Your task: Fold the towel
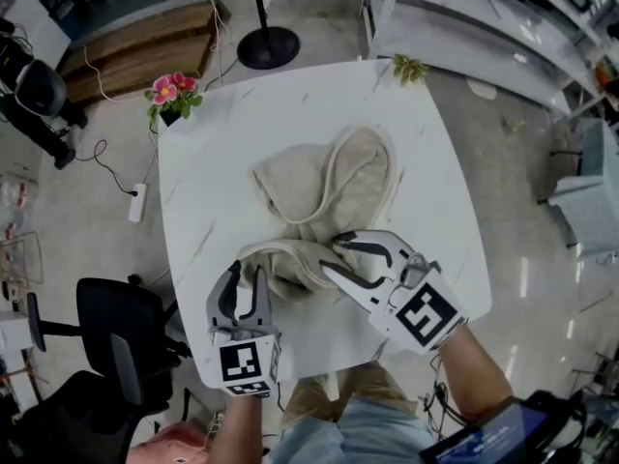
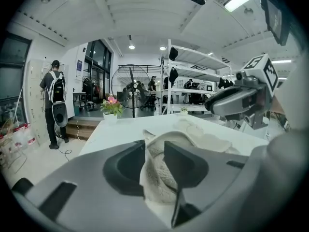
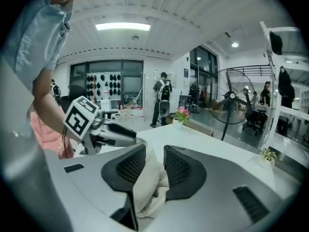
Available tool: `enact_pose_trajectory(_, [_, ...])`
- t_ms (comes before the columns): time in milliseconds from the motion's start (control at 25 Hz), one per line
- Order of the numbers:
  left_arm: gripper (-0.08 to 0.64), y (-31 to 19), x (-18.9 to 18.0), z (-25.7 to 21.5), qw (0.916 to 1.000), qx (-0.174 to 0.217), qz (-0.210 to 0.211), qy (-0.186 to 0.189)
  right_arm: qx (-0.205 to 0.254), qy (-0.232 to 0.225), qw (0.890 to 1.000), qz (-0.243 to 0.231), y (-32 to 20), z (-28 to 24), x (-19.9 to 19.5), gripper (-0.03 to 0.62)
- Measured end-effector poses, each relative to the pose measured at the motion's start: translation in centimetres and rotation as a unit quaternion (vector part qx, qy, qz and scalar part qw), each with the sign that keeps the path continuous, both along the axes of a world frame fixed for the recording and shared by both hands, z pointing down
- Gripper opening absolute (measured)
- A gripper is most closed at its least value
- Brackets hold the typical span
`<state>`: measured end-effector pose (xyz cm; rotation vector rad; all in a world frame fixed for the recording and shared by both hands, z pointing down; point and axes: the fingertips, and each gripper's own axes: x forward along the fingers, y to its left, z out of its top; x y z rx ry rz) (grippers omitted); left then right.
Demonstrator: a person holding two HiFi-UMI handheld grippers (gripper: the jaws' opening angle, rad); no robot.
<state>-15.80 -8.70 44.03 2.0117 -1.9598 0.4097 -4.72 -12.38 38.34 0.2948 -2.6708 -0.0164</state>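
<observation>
My left gripper (image 1: 247,274) and right gripper (image 1: 331,256) both pinch the crumpled towel's (image 1: 329,187) near edge. I'd lift evenly, spread them apart, then lay it flat on the table (image 1: 430,162).

One towel (image 1: 329,201). One table (image 1: 222,162). Two tongs: the left tongs (image 1: 248,276) and the right tongs (image 1: 332,255), each bearing one marker cube. On the table, one pot of pink flowers (image 1: 172,95) and one small green sprig (image 1: 409,68). On the floor, one black chair (image 1: 116,341), one round fan base (image 1: 268,46) and one white power strip (image 1: 137,202).
</observation>
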Motion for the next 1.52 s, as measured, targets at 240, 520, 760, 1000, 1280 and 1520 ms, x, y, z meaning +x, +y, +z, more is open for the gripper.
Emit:
enact_pose_trajectory(240, [0.126,0.2,0.7,-0.7,0.9998,0.009,0.016,-0.003,0.021,0.035,0.998,-0.054,5.4,2.7,0.7,0.171])
enact_pose_trajectory(520, [0.126,0.4,0.9,-0.3,0.9997,0.005,0.022,-0.006,0.088,0.120,0.988,-0.029,4.4,7.0,1.9,0.089])
enact_pose_trajectory(760, [0.165,1.0,0.3,-0.1,0.9998,0.002,0.019,-0.005,0.052,0.060,0.997,-0.012,3.1,4.5,1.7,0.031])
enact_pose_trajectory(1000, [0.253,1.7,-2.0,0.0,0.9999,0.008,0.005,0.008,0.051,0.046,0.998,-0.017,2.7,2.5,1.8,0.029])
enact_pose_trajectory(1280, [0.258,1.8,-2.3,2.9,0.9945,-0.042,0.065,0.070,0.041,0.029,0.999,-0.021,2.1,1.6,2.4,0.028])
enact_pose_trajectory(1520, [0.255,1.8,-2.6,5.0,0.9864,-0.081,0.108,0.094,0.033,0.033,0.999,-0.014,1.4,1.5,3.5,0.028])
